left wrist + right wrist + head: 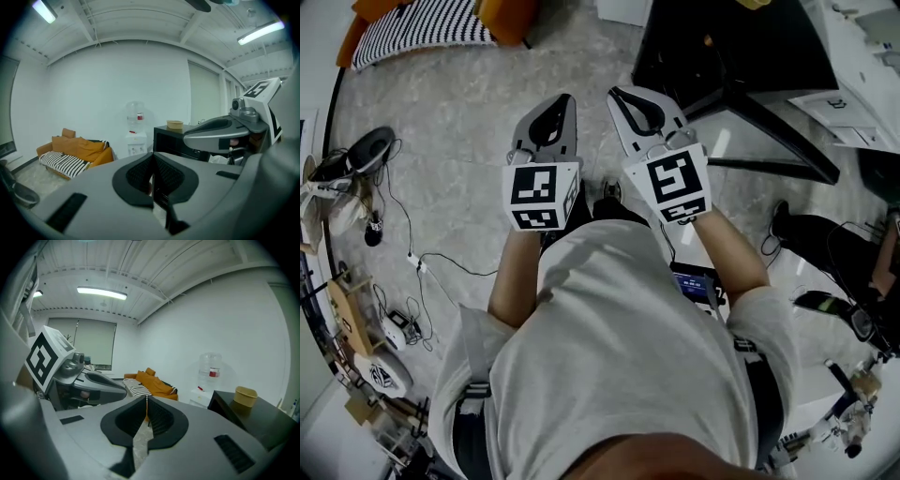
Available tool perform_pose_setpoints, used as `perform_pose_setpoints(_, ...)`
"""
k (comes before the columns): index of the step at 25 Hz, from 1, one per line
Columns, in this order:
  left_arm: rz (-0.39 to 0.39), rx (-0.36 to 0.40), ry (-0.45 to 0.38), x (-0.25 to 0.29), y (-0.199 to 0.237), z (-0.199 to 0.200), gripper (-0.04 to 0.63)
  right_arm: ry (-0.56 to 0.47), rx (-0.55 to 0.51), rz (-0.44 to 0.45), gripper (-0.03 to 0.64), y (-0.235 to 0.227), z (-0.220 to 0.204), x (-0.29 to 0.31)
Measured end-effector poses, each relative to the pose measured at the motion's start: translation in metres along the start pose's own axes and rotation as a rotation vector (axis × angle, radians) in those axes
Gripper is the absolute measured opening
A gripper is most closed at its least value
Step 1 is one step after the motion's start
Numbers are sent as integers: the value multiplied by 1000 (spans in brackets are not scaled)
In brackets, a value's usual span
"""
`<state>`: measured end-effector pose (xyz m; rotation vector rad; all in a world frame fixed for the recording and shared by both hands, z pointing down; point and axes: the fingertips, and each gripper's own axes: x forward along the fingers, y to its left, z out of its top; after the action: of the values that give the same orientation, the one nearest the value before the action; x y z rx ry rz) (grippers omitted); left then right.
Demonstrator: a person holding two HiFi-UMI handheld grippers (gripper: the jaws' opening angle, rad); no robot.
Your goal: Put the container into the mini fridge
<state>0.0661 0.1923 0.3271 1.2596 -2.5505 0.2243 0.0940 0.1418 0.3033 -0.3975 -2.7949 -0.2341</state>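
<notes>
Progress: judged not begun; nothing is gripped, and the reach, the carry and the placing are all left.
Left gripper (pixel 153 157): jaws closed together, empty.
Right gripper (pixel 146 399): jaws nearly closed, only a thin slit, empty.
Container (pixel 175 124): on top of the black unit (pixel 171 140), at 1 o'clock from the left jaw tips, well apart.
Appearance: small tan open-topped tub; contents not visible.
Mini fridge: probably the black unit; door state unclear.

L tool (pixel 562 102) closed, empty | R tool (pixel 620 97) closed, empty | side-by-side
</notes>
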Motion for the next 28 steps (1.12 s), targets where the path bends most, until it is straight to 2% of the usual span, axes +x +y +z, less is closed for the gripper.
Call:
perform_pose_setpoints(10,-209,46,-16,101,21,35,12,51,9,-195,40,-77,14,45)
perform_pose_setpoints(14,-341,56,-23,143,26,55,12,95,14,-294,40,-117,17,61)
perform_pose_setpoints(21,-477,72,-28,195,62,89,12,138,146,-405,40,-156,23,89)
perform_pose_setpoints(28,-667,151,-11,244,69,105,12,183,223,-603,40,-191,19,94)
